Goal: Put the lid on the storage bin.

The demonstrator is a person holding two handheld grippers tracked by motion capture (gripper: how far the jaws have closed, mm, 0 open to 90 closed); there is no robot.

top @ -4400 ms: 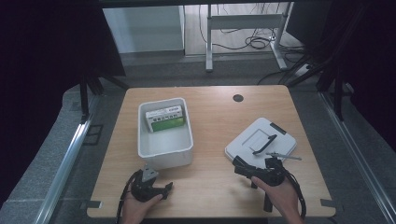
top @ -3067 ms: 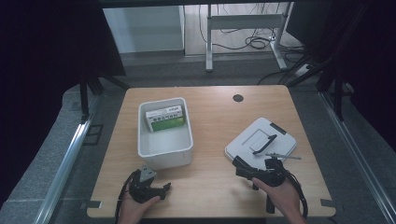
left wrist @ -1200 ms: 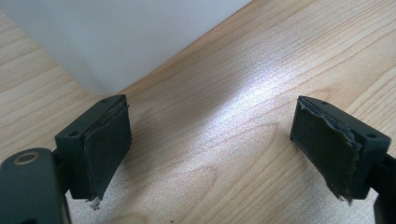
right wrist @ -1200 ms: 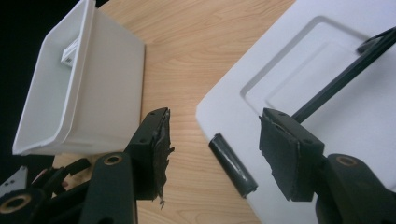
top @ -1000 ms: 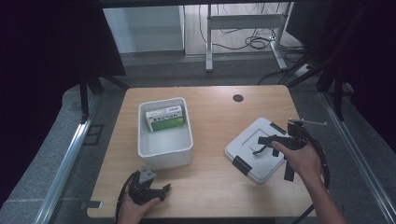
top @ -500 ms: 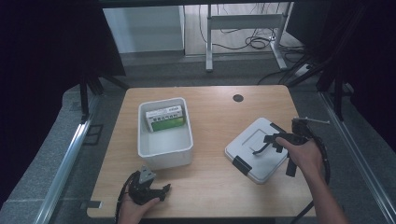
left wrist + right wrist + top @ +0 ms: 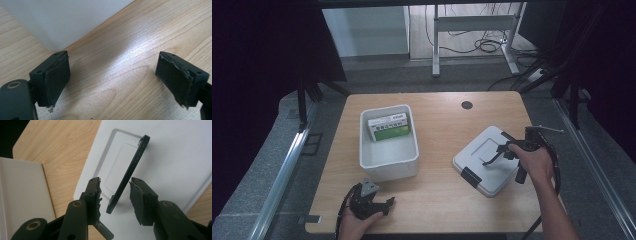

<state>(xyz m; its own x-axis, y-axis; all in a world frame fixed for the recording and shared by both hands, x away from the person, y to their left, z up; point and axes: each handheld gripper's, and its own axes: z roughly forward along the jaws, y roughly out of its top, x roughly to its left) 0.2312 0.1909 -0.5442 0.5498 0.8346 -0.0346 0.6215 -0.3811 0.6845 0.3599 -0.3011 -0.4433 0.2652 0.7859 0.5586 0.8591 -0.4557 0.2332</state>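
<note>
Lid [image 7: 486,161], white with a raised black handle [image 7: 130,171], is lying flat right of the open bin [image 7: 388,144]; right gripper [image 7: 115,195] is straddling that handle, jaws apart, presumably for lifting, while left gripper [image 7: 113,75] is resting open.

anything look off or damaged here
The rubber pads on the left tongs are frayed and peeling at their edges, and the right tongs' pads look ragged too. The white lid lies askew to the table's edges.
</note>
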